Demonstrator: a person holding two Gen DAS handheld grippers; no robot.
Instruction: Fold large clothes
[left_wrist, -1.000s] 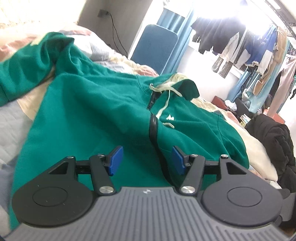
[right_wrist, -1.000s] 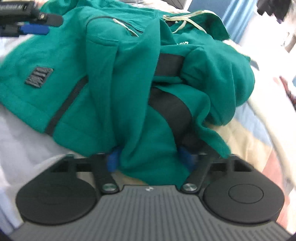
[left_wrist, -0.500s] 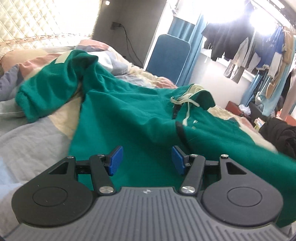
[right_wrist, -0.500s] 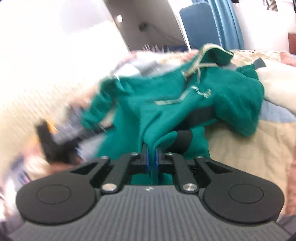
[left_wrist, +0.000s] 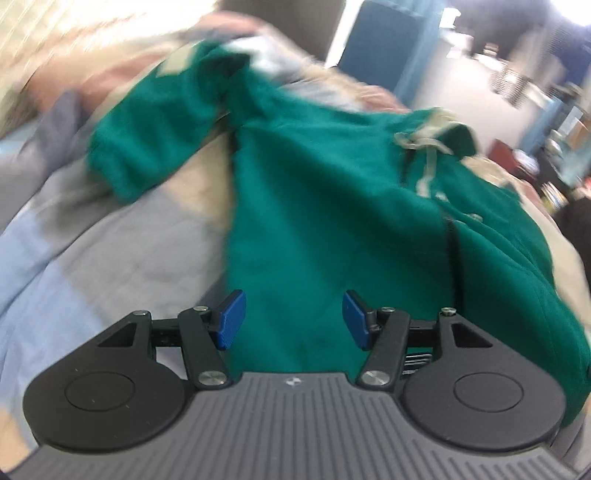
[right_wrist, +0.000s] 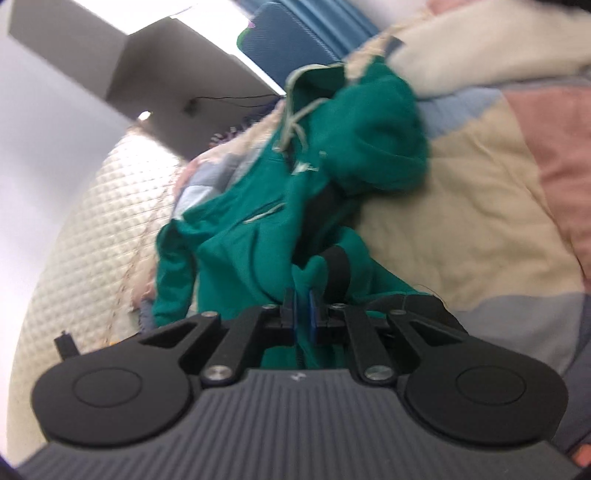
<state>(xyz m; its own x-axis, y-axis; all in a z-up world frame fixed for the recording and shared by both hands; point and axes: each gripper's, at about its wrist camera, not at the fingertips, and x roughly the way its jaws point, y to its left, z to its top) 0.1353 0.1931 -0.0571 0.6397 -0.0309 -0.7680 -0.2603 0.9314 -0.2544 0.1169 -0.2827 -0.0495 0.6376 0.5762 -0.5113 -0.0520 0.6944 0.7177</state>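
A large green hoodie (left_wrist: 314, 206) with a black zip line and cream drawstrings lies across a patchwork bed. One sleeve (left_wrist: 147, 140) trails off to the upper left. My left gripper (left_wrist: 293, 319) hovers over the hoodie's lower body, open, with nothing pinched between its blue pads. In the right wrist view the hoodie (right_wrist: 266, 236) hangs bunched and stretched, its other sleeve (right_wrist: 380, 140) folded over. My right gripper (right_wrist: 302, 314) is shut on a fold of the green fabric near a black cuff band (right_wrist: 338, 266). That view is rolled sideways.
The bedspread (right_wrist: 480, 206) has beige, pink, grey and light-blue patches. A quilted cream headboard (right_wrist: 85, 229) and a grey wall stand behind. A blue panel (left_wrist: 373, 40) and blurred hanging clothes (left_wrist: 517, 55) fill the far right.
My right gripper closed on the hoodie fabric, lifted and rolled strongly sideways. My left gripper stayed open while drifting so the left sleeve and bedspread came into view.
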